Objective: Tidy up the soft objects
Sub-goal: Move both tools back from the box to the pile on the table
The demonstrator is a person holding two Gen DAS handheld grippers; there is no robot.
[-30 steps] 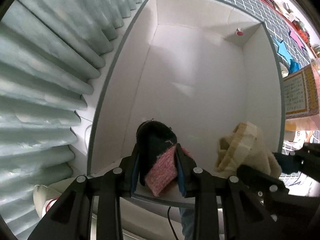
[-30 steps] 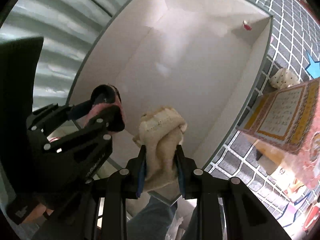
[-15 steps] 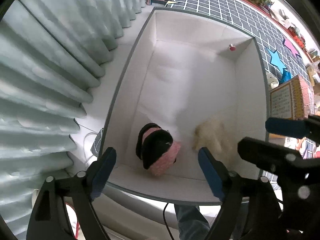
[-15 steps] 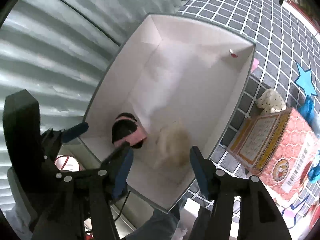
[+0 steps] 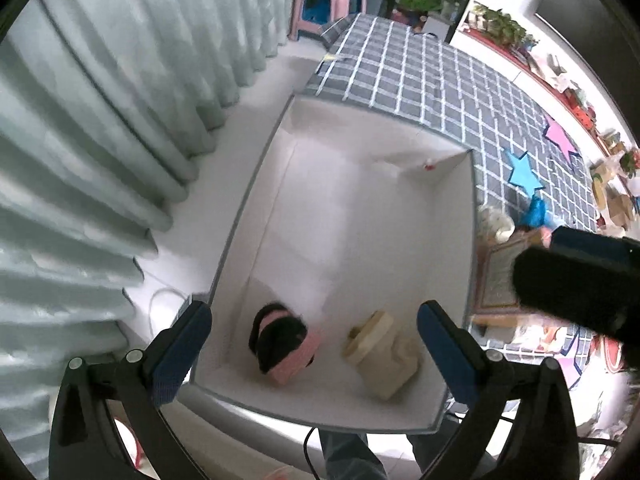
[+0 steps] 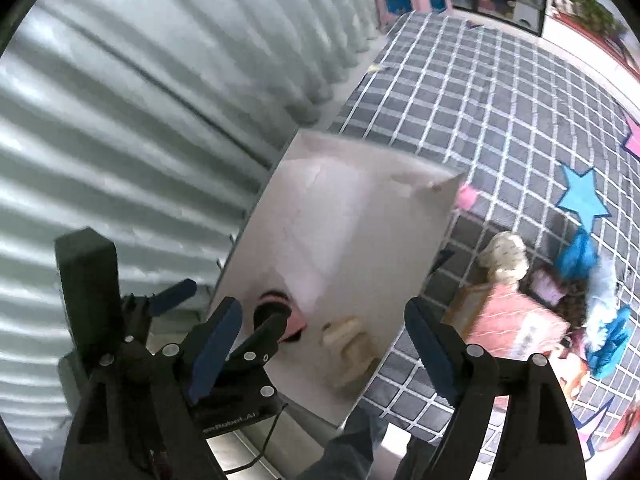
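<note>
Black-and-pink knitted soft item [image 5: 285, 343] and cream plush item [image 5: 382, 354] lie in white storage box [image 5: 360, 216]; my left gripper [image 5: 314, 350] and right gripper [image 6: 322, 346] jaws opening, empty, both items released for storage.

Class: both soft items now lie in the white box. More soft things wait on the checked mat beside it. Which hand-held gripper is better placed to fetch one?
The right hand-held gripper: its jaws are opening and empty, and its side faces the cream plush on the checked mat.

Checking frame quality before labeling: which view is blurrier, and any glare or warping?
Right wrist view: heavy motion blur, the white box and the cream sock smeared. Left wrist view: sharper, the pink-and-black sock readable, mild blur at the edges, the box floor washed out by bright light. Both: fisheye bending of the curtain and black corner vignette.
</note>
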